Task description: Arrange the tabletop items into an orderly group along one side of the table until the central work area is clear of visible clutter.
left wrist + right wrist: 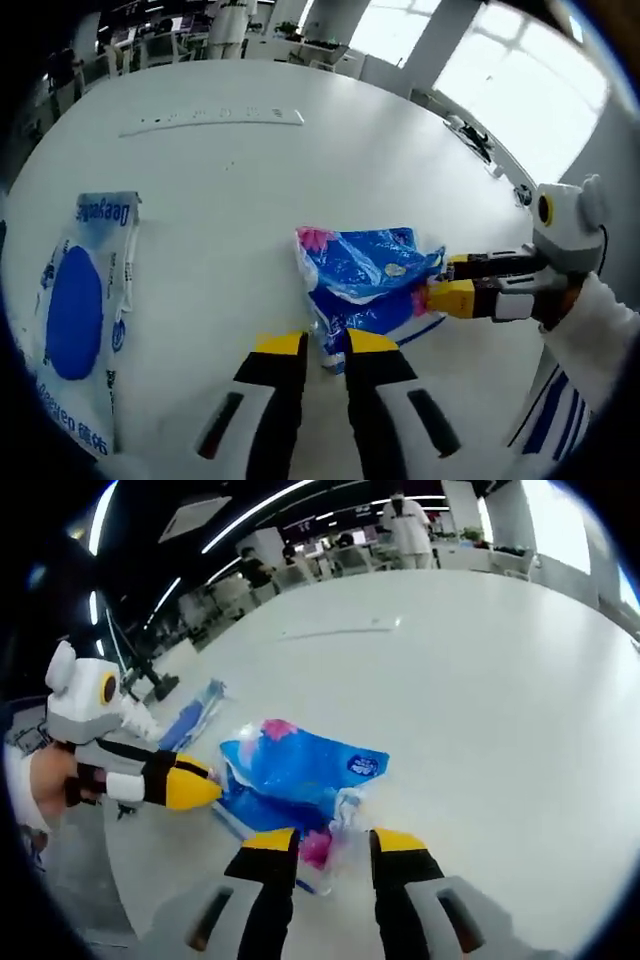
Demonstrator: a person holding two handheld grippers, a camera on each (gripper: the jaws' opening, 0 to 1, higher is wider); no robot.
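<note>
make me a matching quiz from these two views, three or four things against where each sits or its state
Things:
1. crinkled blue plastic pack with pink patches
2. flat white pouch with a blue oval
3. long thin white strip
4. right gripper

States:
a. lying far across the white table
b. lying flat on the left in the left gripper view
c. between both grippers
d. yellow tips at the pack's edge

Pairs: 1-c, 2-b, 3-a, 4-d
</note>
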